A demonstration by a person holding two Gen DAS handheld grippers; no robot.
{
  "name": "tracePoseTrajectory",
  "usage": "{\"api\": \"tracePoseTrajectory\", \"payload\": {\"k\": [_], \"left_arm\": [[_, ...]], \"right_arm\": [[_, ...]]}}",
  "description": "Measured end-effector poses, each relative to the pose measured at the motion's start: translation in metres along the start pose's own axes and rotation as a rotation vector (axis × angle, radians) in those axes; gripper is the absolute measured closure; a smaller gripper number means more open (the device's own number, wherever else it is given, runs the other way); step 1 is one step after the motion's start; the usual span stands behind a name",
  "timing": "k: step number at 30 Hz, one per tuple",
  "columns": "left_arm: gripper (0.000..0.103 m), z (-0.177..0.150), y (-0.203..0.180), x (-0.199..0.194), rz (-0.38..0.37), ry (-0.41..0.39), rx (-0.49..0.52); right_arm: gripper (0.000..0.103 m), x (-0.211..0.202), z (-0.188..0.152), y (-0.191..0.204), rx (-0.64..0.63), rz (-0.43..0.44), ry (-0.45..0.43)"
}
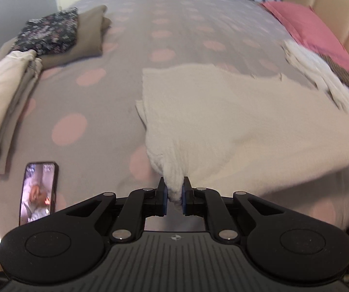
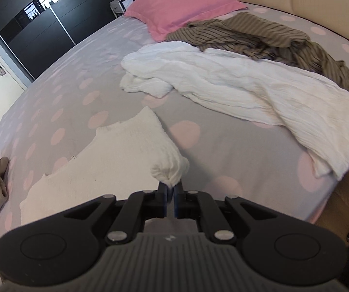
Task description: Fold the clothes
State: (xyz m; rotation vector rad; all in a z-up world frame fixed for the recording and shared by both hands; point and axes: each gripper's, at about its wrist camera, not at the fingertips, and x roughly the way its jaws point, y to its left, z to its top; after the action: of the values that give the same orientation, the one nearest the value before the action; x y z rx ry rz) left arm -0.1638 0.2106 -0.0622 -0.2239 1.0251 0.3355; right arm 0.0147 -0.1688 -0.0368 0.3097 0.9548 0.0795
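A cream knitted garment (image 1: 223,112) hangs stretched above the grey, pink-dotted bed (image 1: 96,97). My left gripper (image 1: 174,196) is shut on one bunched corner of it. In the right wrist view the same cream garment (image 2: 116,155) runs off to the left, and my right gripper (image 2: 171,193) is shut on its other bunched corner. Its far edge trails toward the bed surface.
Folded clothes are stacked at the bed's left side: a beige pile (image 1: 2,102) and a dark floral piece (image 1: 48,31) on a brown one. A phone (image 1: 38,192) lies near the front edge. A crumpled white garment (image 2: 247,85), a striped brown one (image 2: 259,36) and a pink pillow (image 2: 181,7) lie near the headboard.
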Motion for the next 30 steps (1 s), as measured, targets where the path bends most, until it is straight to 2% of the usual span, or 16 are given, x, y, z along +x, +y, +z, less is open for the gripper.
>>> {"api": "tracePoseTrajectory", "payload": {"k": [9, 15, 18, 19, 22, 24, 27, 30], "left_arm": [[0.094, -0.020, -0.012, 0.030, -0.021, 0.161, 0.122], [0.093, -0.025, -0.015, 0.043, 0.002, 0.206, 0.166], [0.085, -0.028, -0.015, 0.043, 0.018, 0.217, 0.176], [0.081, -0.028, -0.014, 0.041, 0.026, 0.218, 0.179], [0.068, -0.027, -0.013, 0.030, 0.040, 0.199, 0.177], [0.060, -0.023, -0.013, 0.019, 0.034, 0.178, 0.183], [0.054, -0.017, -0.015, 0.005, 0.020, 0.149, 0.199], [0.051, -0.007, -0.018, -0.007, 0.000, 0.121, 0.223]], "right_arm": [[0.097, 0.023, -0.024, -0.013, -0.052, -0.101, 0.121], [0.096, 0.033, -0.030, -0.011, -0.098, -0.134, 0.169], [0.087, 0.038, -0.032, -0.009, -0.108, -0.168, 0.207], [0.079, 0.037, -0.032, -0.009, -0.114, -0.185, 0.209], [0.072, 0.028, -0.030, -0.007, -0.139, -0.213, 0.164], [0.070, 0.019, -0.027, -0.005, -0.142, -0.215, 0.116], [0.068, 0.009, -0.021, -0.001, -0.152, -0.221, 0.050], [0.064, 0.011, -0.010, 0.006, -0.160, -0.187, 0.058]]}}
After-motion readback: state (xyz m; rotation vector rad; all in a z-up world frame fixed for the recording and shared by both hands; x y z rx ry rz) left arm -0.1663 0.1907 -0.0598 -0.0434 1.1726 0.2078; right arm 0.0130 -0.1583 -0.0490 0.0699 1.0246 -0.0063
